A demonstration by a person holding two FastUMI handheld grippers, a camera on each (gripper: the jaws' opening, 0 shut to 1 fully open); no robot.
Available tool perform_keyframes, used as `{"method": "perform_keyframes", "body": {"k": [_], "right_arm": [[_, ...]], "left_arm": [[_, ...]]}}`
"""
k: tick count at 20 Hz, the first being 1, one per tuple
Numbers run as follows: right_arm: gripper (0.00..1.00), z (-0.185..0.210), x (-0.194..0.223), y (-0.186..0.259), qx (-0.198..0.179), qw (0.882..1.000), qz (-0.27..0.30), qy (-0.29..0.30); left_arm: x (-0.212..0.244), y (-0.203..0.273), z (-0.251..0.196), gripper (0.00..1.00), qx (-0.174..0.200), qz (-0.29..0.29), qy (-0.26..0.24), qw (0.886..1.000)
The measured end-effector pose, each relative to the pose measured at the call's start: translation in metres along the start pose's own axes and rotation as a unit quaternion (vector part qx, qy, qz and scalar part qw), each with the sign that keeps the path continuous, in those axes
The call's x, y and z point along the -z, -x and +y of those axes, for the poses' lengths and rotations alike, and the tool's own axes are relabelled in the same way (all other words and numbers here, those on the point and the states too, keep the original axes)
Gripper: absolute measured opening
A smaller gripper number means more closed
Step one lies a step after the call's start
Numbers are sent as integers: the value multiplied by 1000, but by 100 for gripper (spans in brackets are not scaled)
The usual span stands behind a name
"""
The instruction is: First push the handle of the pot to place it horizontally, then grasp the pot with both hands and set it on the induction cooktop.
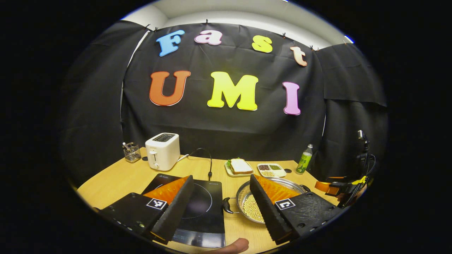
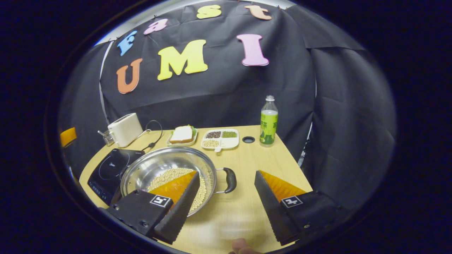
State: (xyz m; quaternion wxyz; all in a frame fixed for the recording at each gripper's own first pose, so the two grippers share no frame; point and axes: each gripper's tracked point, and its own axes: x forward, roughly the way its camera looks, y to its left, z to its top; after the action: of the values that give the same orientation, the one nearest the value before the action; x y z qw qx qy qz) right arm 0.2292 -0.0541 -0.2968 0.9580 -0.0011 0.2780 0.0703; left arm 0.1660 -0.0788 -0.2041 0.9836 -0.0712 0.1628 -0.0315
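Note:
A steel pot (image 1: 247, 197) holding pale beans stands on the wooden table just right of the black induction cooktop (image 1: 204, 208). Its black handle (image 1: 227, 205) points toward the cooktop. My left gripper (image 1: 221, 176) is open above them, one finger over the cooktop and the other over the pot. In the right gripper view the pot (image 2: 159, 165) sits beside the cooktop (image 2: 107, 169), and its other handle (image 2: 230, 180) sticks out to the right. My right gripper (image 2: 227, 173) is open, its left finger over the pot's rim, with that handle between the fingers. The right gripper (image 1: 339, 188) also appears at the left gripper view's far right.
At the back stand a white toaster (image 1: 162, 151) with its cable, a wire holder (image 1: 132, 152), a sandwich plate (image 1: 240, 167), a divided dish (image 1: 271, 170) and a green bottle (image 2: 268, 121). The table's right edge (image 2: 293, 158) is close. A fingertip (image 1: 235, 246) shows at the bottom.

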Motion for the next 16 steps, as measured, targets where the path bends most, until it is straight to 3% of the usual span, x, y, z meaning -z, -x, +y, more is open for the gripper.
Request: {"method": "perform_keyframes", "body": {"k": [8, 16], "right_arm": [[99, 2, -13, -9, -2, 1000, 5, 27], [99, 7, 1, -48, -7, 999, 40, 23]], "left_arm": [[50, -52, -20, 96, 10, 84, -12, 996], [118, -96, -35, 96, 12, 190, -21, 981]]}}
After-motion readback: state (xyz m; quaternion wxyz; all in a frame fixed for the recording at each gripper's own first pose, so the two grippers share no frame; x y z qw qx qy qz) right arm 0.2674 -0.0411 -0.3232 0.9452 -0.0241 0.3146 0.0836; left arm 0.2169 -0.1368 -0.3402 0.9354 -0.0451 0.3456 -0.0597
